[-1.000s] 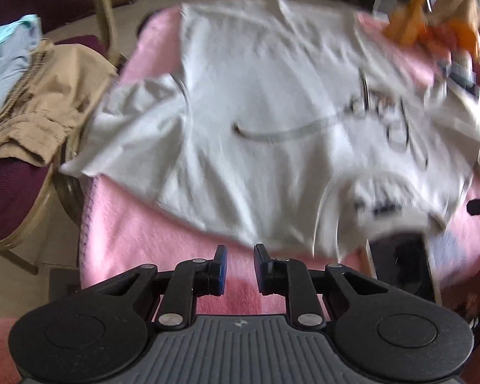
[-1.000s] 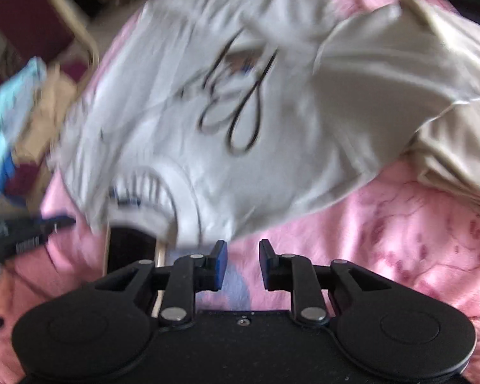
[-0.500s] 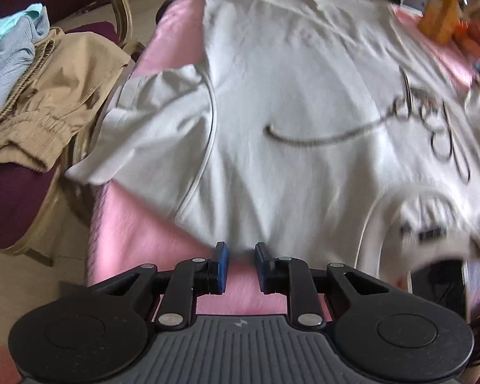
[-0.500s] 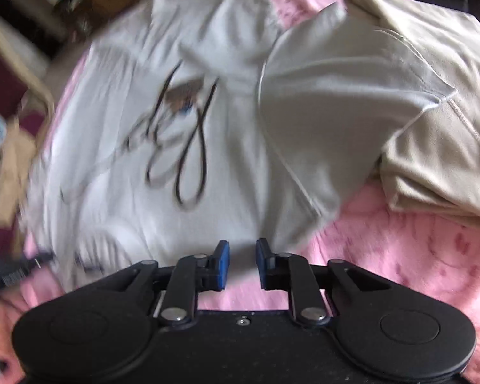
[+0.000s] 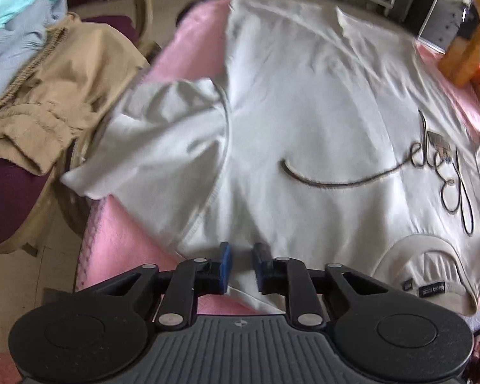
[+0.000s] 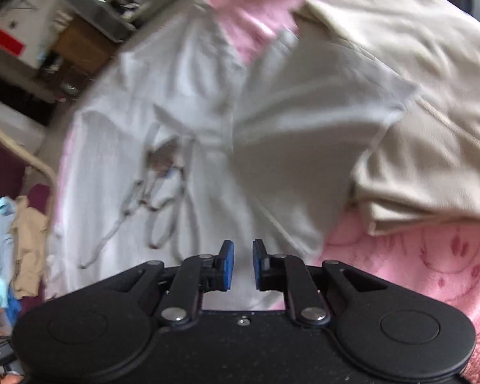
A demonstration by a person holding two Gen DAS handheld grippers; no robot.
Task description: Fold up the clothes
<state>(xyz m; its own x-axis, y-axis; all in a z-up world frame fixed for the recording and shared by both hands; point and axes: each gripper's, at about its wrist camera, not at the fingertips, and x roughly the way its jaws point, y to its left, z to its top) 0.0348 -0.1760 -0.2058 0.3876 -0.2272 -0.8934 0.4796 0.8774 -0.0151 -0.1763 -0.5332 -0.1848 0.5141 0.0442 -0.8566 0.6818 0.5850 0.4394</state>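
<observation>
On the pink-blanketed worktop (image 5: 118, 249) the white T-shirt (image 5: 304, 112) lay spread face up. Its long axis ran from the shoulder line at 6 o'clock in the left wrist view straight out to the hem at 12 o'clock. One short sleeve (image 5: 163, 140) splayed off toward 10 o'clock and overhung the worktop's edge. In the right wrist view the other sleeve (image 6: 320, 134) reached toward 1 o'clock, onto a folded cream garment (image 6: 432, 128). The collar (image 5: 425, 262) sat at 4 o'clock from the left claw (image 5: 241, 265), so each claw stood at its own shoulder, either side of the neck.

The left claw's jaws had just eased slightly wider and stood apart, with the shoulder edge showing between them but not pinched. The right claw (image 6: 242, 267) had just closed to a narrow slit over the shirt's cloth; blur hid whether any fabric was caught. Judging by this, the coming fold would probably carry the shoulders along that axis toward 12 o'clock.
</observation>
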